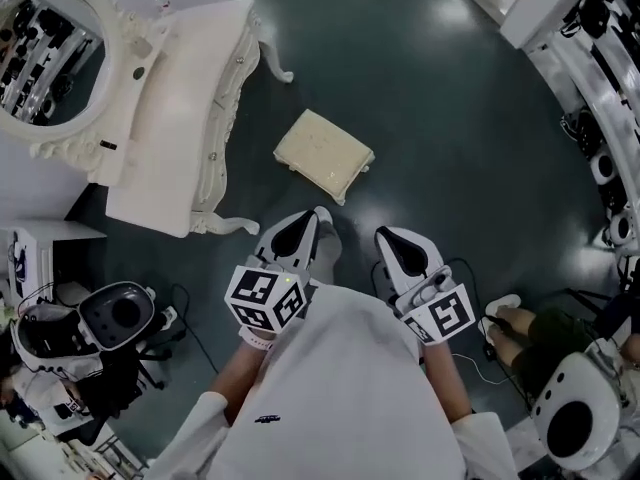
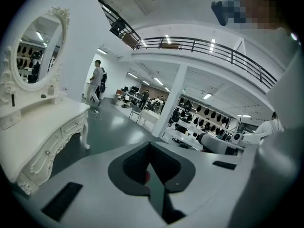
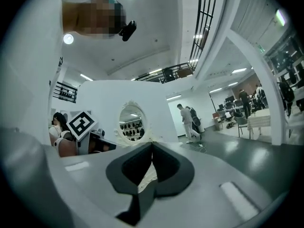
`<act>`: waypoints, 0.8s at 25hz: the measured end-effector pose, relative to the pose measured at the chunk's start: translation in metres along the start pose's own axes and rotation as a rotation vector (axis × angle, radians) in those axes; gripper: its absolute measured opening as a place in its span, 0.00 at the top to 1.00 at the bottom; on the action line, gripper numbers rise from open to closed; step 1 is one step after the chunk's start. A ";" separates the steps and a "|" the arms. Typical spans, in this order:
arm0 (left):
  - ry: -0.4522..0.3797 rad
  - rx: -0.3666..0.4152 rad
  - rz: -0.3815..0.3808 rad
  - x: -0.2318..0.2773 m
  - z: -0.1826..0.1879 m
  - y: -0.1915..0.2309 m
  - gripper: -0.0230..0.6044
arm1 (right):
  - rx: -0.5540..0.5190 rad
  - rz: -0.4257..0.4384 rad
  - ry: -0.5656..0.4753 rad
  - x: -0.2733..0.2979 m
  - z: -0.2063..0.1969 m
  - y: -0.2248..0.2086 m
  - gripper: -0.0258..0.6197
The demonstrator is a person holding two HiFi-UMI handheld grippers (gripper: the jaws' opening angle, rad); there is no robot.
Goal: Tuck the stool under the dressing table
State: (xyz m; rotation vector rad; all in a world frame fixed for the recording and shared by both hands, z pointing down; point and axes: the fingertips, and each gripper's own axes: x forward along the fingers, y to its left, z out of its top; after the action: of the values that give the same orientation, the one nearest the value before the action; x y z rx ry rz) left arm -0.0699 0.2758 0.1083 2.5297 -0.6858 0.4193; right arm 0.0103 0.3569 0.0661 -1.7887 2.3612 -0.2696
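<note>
A cream cushioned stool stands on the dark floor, out from the white dressing table, which has an oval mirror at the upper left. Both grippers are held close to my body, short of the stool and apart from it. My left gripper is shut with nothing in it, and so is my right gripper. The left gripper view shows the shut left gripper with the dressing table to its left. The right gripper view has the shut right gripper below the mirror. Neither gripper view shows the stool.
Headset gear on a stand and cables lie at the lower left. A seated person's shoe and a white rounded device are at the lower right. White benches line the right side. People stand far off.
</note>
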 end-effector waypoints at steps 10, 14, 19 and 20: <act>0.004 -0.059 -0.020 0.082 0.085 0.125 0.95 | -0.001 -0.005 0.131 0.163 0.006 -0.072 0.94; 0.018 -0.092 -0.017 0.100 0.095 0.158 0.95 | 0.013 -0.011 0.171 0.196 -0.001 -0.092 0.94; 0.039 -0.095 -0.006 0.115 0.097 0.177 0.95 | 0.072 -0.003 0.196 0.215 -0.008 -0.111 0.94; 0.043 -0.095 0.000 0.118 0.097 0.178 0.95 | 0.082 0.004 0.204 0.217 -0.011 -0.115 0.94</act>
State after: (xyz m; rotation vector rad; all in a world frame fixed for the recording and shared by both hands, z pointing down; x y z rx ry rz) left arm -0.0521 0.0440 0.1410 2.4243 -0.6734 0.4289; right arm 0.0572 0.1176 0.0994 -1.7952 2.4471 -0.5654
